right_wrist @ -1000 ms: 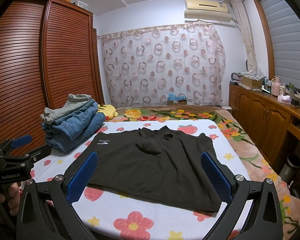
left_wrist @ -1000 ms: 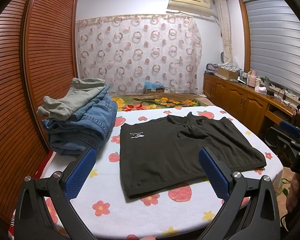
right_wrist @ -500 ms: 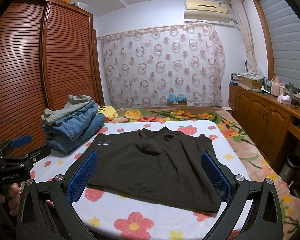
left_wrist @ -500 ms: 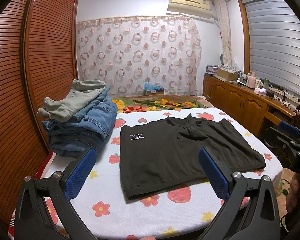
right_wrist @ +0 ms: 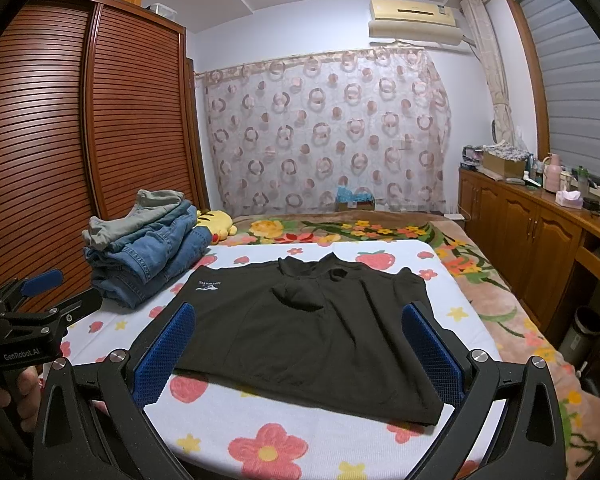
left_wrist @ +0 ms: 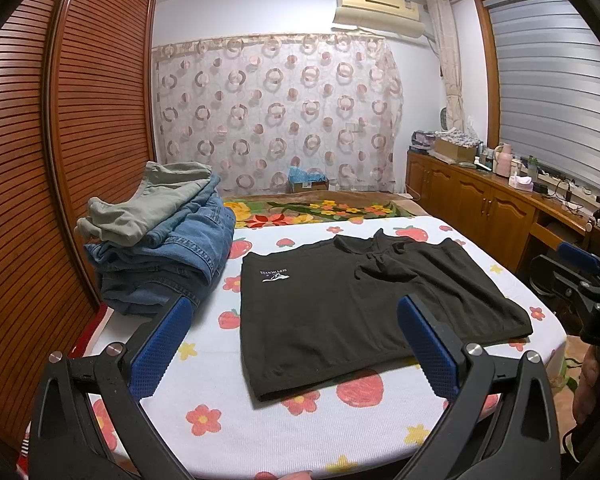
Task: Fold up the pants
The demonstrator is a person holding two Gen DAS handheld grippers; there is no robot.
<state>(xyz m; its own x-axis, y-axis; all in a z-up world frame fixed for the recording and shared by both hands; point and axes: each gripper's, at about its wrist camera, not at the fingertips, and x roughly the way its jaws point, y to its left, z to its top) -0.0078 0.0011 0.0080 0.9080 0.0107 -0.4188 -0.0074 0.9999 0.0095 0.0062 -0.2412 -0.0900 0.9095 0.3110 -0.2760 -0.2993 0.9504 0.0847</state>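
Fingers [left_wrist: 160, 350] of the left gripper [left_wrist: 296, 354] stand wide apart and hold nothing; through the left wrist camera the black pants [left_wrist: 364, 304] lie flat on the flowered tabletop [left_wrist: 300, 432], ahead and slightly right, long axis running left to right, near hem just beyond the fingertips. The right gripper [left_wrist: 576, 280] shows at the right edge.

Through the right wrist camera, the right gripper's [right_wrist: 298, 354] fingers [right_wrist: 432, 354] are likewise spread and empty, the pants [right_wrist: 312, 328] centred between them, perhaps already folded once. The jeans stack [right_wrist: 148, 252] sits beside their left end. Both grippers seem equally near.
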